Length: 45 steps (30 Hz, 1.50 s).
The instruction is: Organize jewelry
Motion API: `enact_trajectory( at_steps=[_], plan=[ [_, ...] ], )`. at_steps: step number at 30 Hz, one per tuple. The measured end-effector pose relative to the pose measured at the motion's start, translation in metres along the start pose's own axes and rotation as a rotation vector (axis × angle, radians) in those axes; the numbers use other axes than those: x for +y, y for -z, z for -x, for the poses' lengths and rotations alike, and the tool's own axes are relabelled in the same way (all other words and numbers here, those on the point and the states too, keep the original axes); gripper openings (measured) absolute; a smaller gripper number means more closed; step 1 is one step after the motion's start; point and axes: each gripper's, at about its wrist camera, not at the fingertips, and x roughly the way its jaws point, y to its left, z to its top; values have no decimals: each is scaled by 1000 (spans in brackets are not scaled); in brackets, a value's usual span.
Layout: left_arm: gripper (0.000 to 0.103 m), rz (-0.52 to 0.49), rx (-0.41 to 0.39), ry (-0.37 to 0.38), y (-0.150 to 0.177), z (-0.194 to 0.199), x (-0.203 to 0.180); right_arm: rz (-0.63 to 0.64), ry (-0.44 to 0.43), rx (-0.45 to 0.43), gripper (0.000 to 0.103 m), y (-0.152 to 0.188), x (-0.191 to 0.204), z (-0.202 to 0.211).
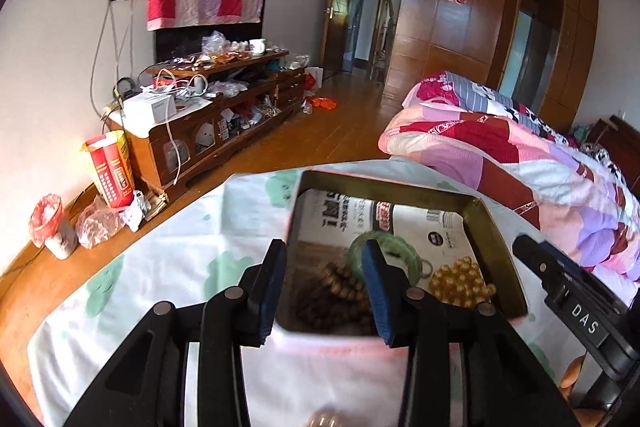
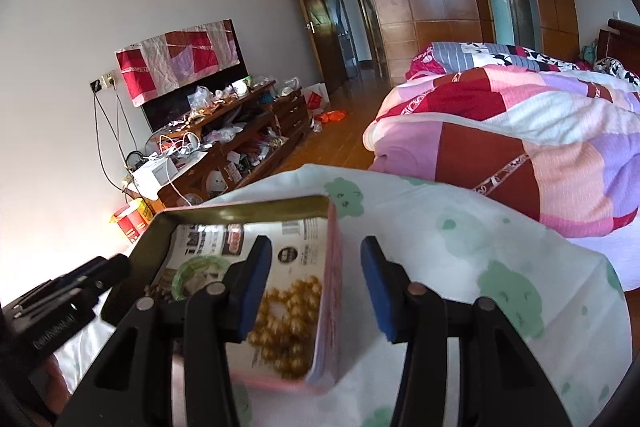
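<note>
An open tin box (image 1: 496,239) with pink sides stands on a white cloth with green prints (image 1: 160,247). Inside lie a green bangle (image 1: 414,259), brown wooden beads (image 1: 340,291) and gold beads (image 1: 460,283) on printed paper. My left gripper (image 1: 325,255) is open, its jaws astride the tin's left wall, one finger inside over the brown beads. In the right wrist view my right gripper (image 2: 316,247) is open astride the tin box's (image 2: 240,207) right wall, one finger above the gold beads (image 2: 288,323). The green bangle (image 2: 188,267) lies further left. Neither gripper holds anything.
A bed with a patchwork quilt (image 1: 500,155) lies right of the cloth. A cluttered wooden TV cabinet (image 1: 208,107) stands along the far wall, with bags and a red carton (image 1: 112,171) on the wooden floor beside it. A small pale bead-like thing (image 1: 324,419) shows at the bottom edge.
</note>
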Motion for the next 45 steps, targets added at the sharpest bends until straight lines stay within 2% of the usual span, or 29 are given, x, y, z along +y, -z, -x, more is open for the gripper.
enact_trajectory(
  at_steps=[6,10,20,24,25,27,32,37,38,42,45],
  plan=[
    [40,20,17,-13,24,25,11,18,-8,57,50,26,0,23],
    [40,79,46,-7,43,39,24,20,-31,80,50,41,-2,39],
    [40,70,100,-18,79,61,28,11,-152,129,50,64,6,70],
    [40,70,112,-14,87,66,28,41,-214,182,49,74,17,73],
    [40,73,107,-15,87,67,29,49,-222,193,48,76,19,72],
    [40,74,102,-20,88,70,30,75,-200,223,37,78,25,69],
    [40,83,119,-10,93,70,32,128,-223,292,36,85,34,60],
    [40,85,123,-8,94,70,31,205,-152,386,36,93,49,38],
    [40,85,125,-8,94,70,31,209,-145,389,36,93,49,36],
    [40,81,119,-4,95,71,30,220,-146,376,14,92,49,37],
    [40,78,122,-4,95,70,30,200,-183,293,12,86,45,58]
  ],
)
